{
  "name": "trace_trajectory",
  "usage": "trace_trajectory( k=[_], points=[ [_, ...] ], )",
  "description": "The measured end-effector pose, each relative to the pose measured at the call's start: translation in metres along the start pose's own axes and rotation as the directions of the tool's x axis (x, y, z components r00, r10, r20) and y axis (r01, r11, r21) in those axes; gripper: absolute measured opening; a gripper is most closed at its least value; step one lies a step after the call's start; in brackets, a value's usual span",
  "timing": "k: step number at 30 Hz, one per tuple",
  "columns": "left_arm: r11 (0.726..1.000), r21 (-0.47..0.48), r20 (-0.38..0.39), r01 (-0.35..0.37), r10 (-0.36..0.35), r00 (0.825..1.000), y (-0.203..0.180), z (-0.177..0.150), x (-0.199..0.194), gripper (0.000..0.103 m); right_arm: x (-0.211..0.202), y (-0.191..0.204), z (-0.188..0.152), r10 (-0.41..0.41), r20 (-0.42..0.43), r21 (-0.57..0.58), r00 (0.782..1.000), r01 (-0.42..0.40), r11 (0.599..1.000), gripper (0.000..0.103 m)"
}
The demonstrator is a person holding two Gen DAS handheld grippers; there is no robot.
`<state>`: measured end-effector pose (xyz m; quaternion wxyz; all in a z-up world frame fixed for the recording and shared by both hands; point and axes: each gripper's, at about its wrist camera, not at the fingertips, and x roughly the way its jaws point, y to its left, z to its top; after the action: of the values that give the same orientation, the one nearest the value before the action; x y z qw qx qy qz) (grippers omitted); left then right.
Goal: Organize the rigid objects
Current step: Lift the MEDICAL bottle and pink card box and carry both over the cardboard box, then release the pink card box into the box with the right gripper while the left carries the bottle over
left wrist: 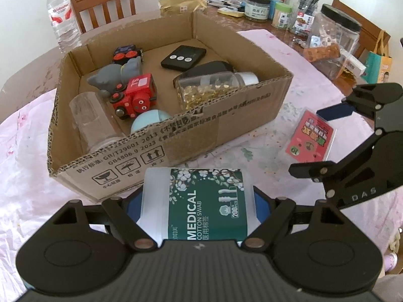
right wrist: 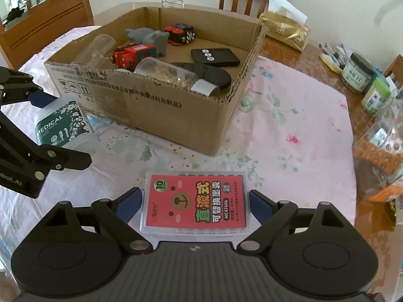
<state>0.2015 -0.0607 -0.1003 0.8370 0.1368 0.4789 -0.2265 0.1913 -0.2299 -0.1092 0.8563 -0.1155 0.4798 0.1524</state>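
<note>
The left gripper has its blue-padded jaws closed against the two sides of a translucent plastic tub with a green "medical cotton swab" label, which sits low in front of the near wall of the open brown cardboard box, at about six o'clock from it in the left wrist view. That tub looks light and stiff but thin-walled and smooth, so it probably flexes or slips under a hard squeeze; the grip across its flat label sides, near mid-height, seems the safest hold. The right gripper straddles a flat clear plastic case with a red cartoon-bear card inside, lying on the pale pink floral tablecloth at about six o'clock from the box's near corner. Its blue pads stand just off the case's long edges with a sliver of cloth showing on each side, so the jaws read as open around it, not yet pinching. The case looks light, rigid and slick, and so thin that the pads must catch its narrow edges squarely or it may pop out or tilt. Inside the box lie a red wooden toy train, a grey rubber animal and a clear jar of gold beads.
</note>
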Motion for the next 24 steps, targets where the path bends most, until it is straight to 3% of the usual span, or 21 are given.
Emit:
trace_trajectory(
  k=[6,13,18,24],
  points=[
    [0.999,0.033,0.016,0.024,-0.025,1.000,0.003,0.006,-0.030,0.083,-0.034,-0.004,0.018,0.021,0.050,-0.044,0.999,-0.019,0.999,0.093],
    [0.999,0.038,0.054,0.029,-0.031,0.998,0.016,0.016,-0.063,0.083,-0.059,-0.007,0.065,0.063,0.144,-0.117,0.988,-0.046,0.992,0.093],
    [1.000,0.006,0.086,0.006,-0.006,0.996,0.030,0.020,-0.078,0.083,-0.039,-0.006,0.104,0.085,0.171,-0.160,0.982,-0.057,0.985,0.093],
    [0.999,-0.042,0.102,-0.034,0.038,0.994,0.045,0.024,-0.086,0.083,0.012,-0.004,0.136,0.100,0.108,-0.193,0.989,-0.078,0.978,0.093]
  ],
)
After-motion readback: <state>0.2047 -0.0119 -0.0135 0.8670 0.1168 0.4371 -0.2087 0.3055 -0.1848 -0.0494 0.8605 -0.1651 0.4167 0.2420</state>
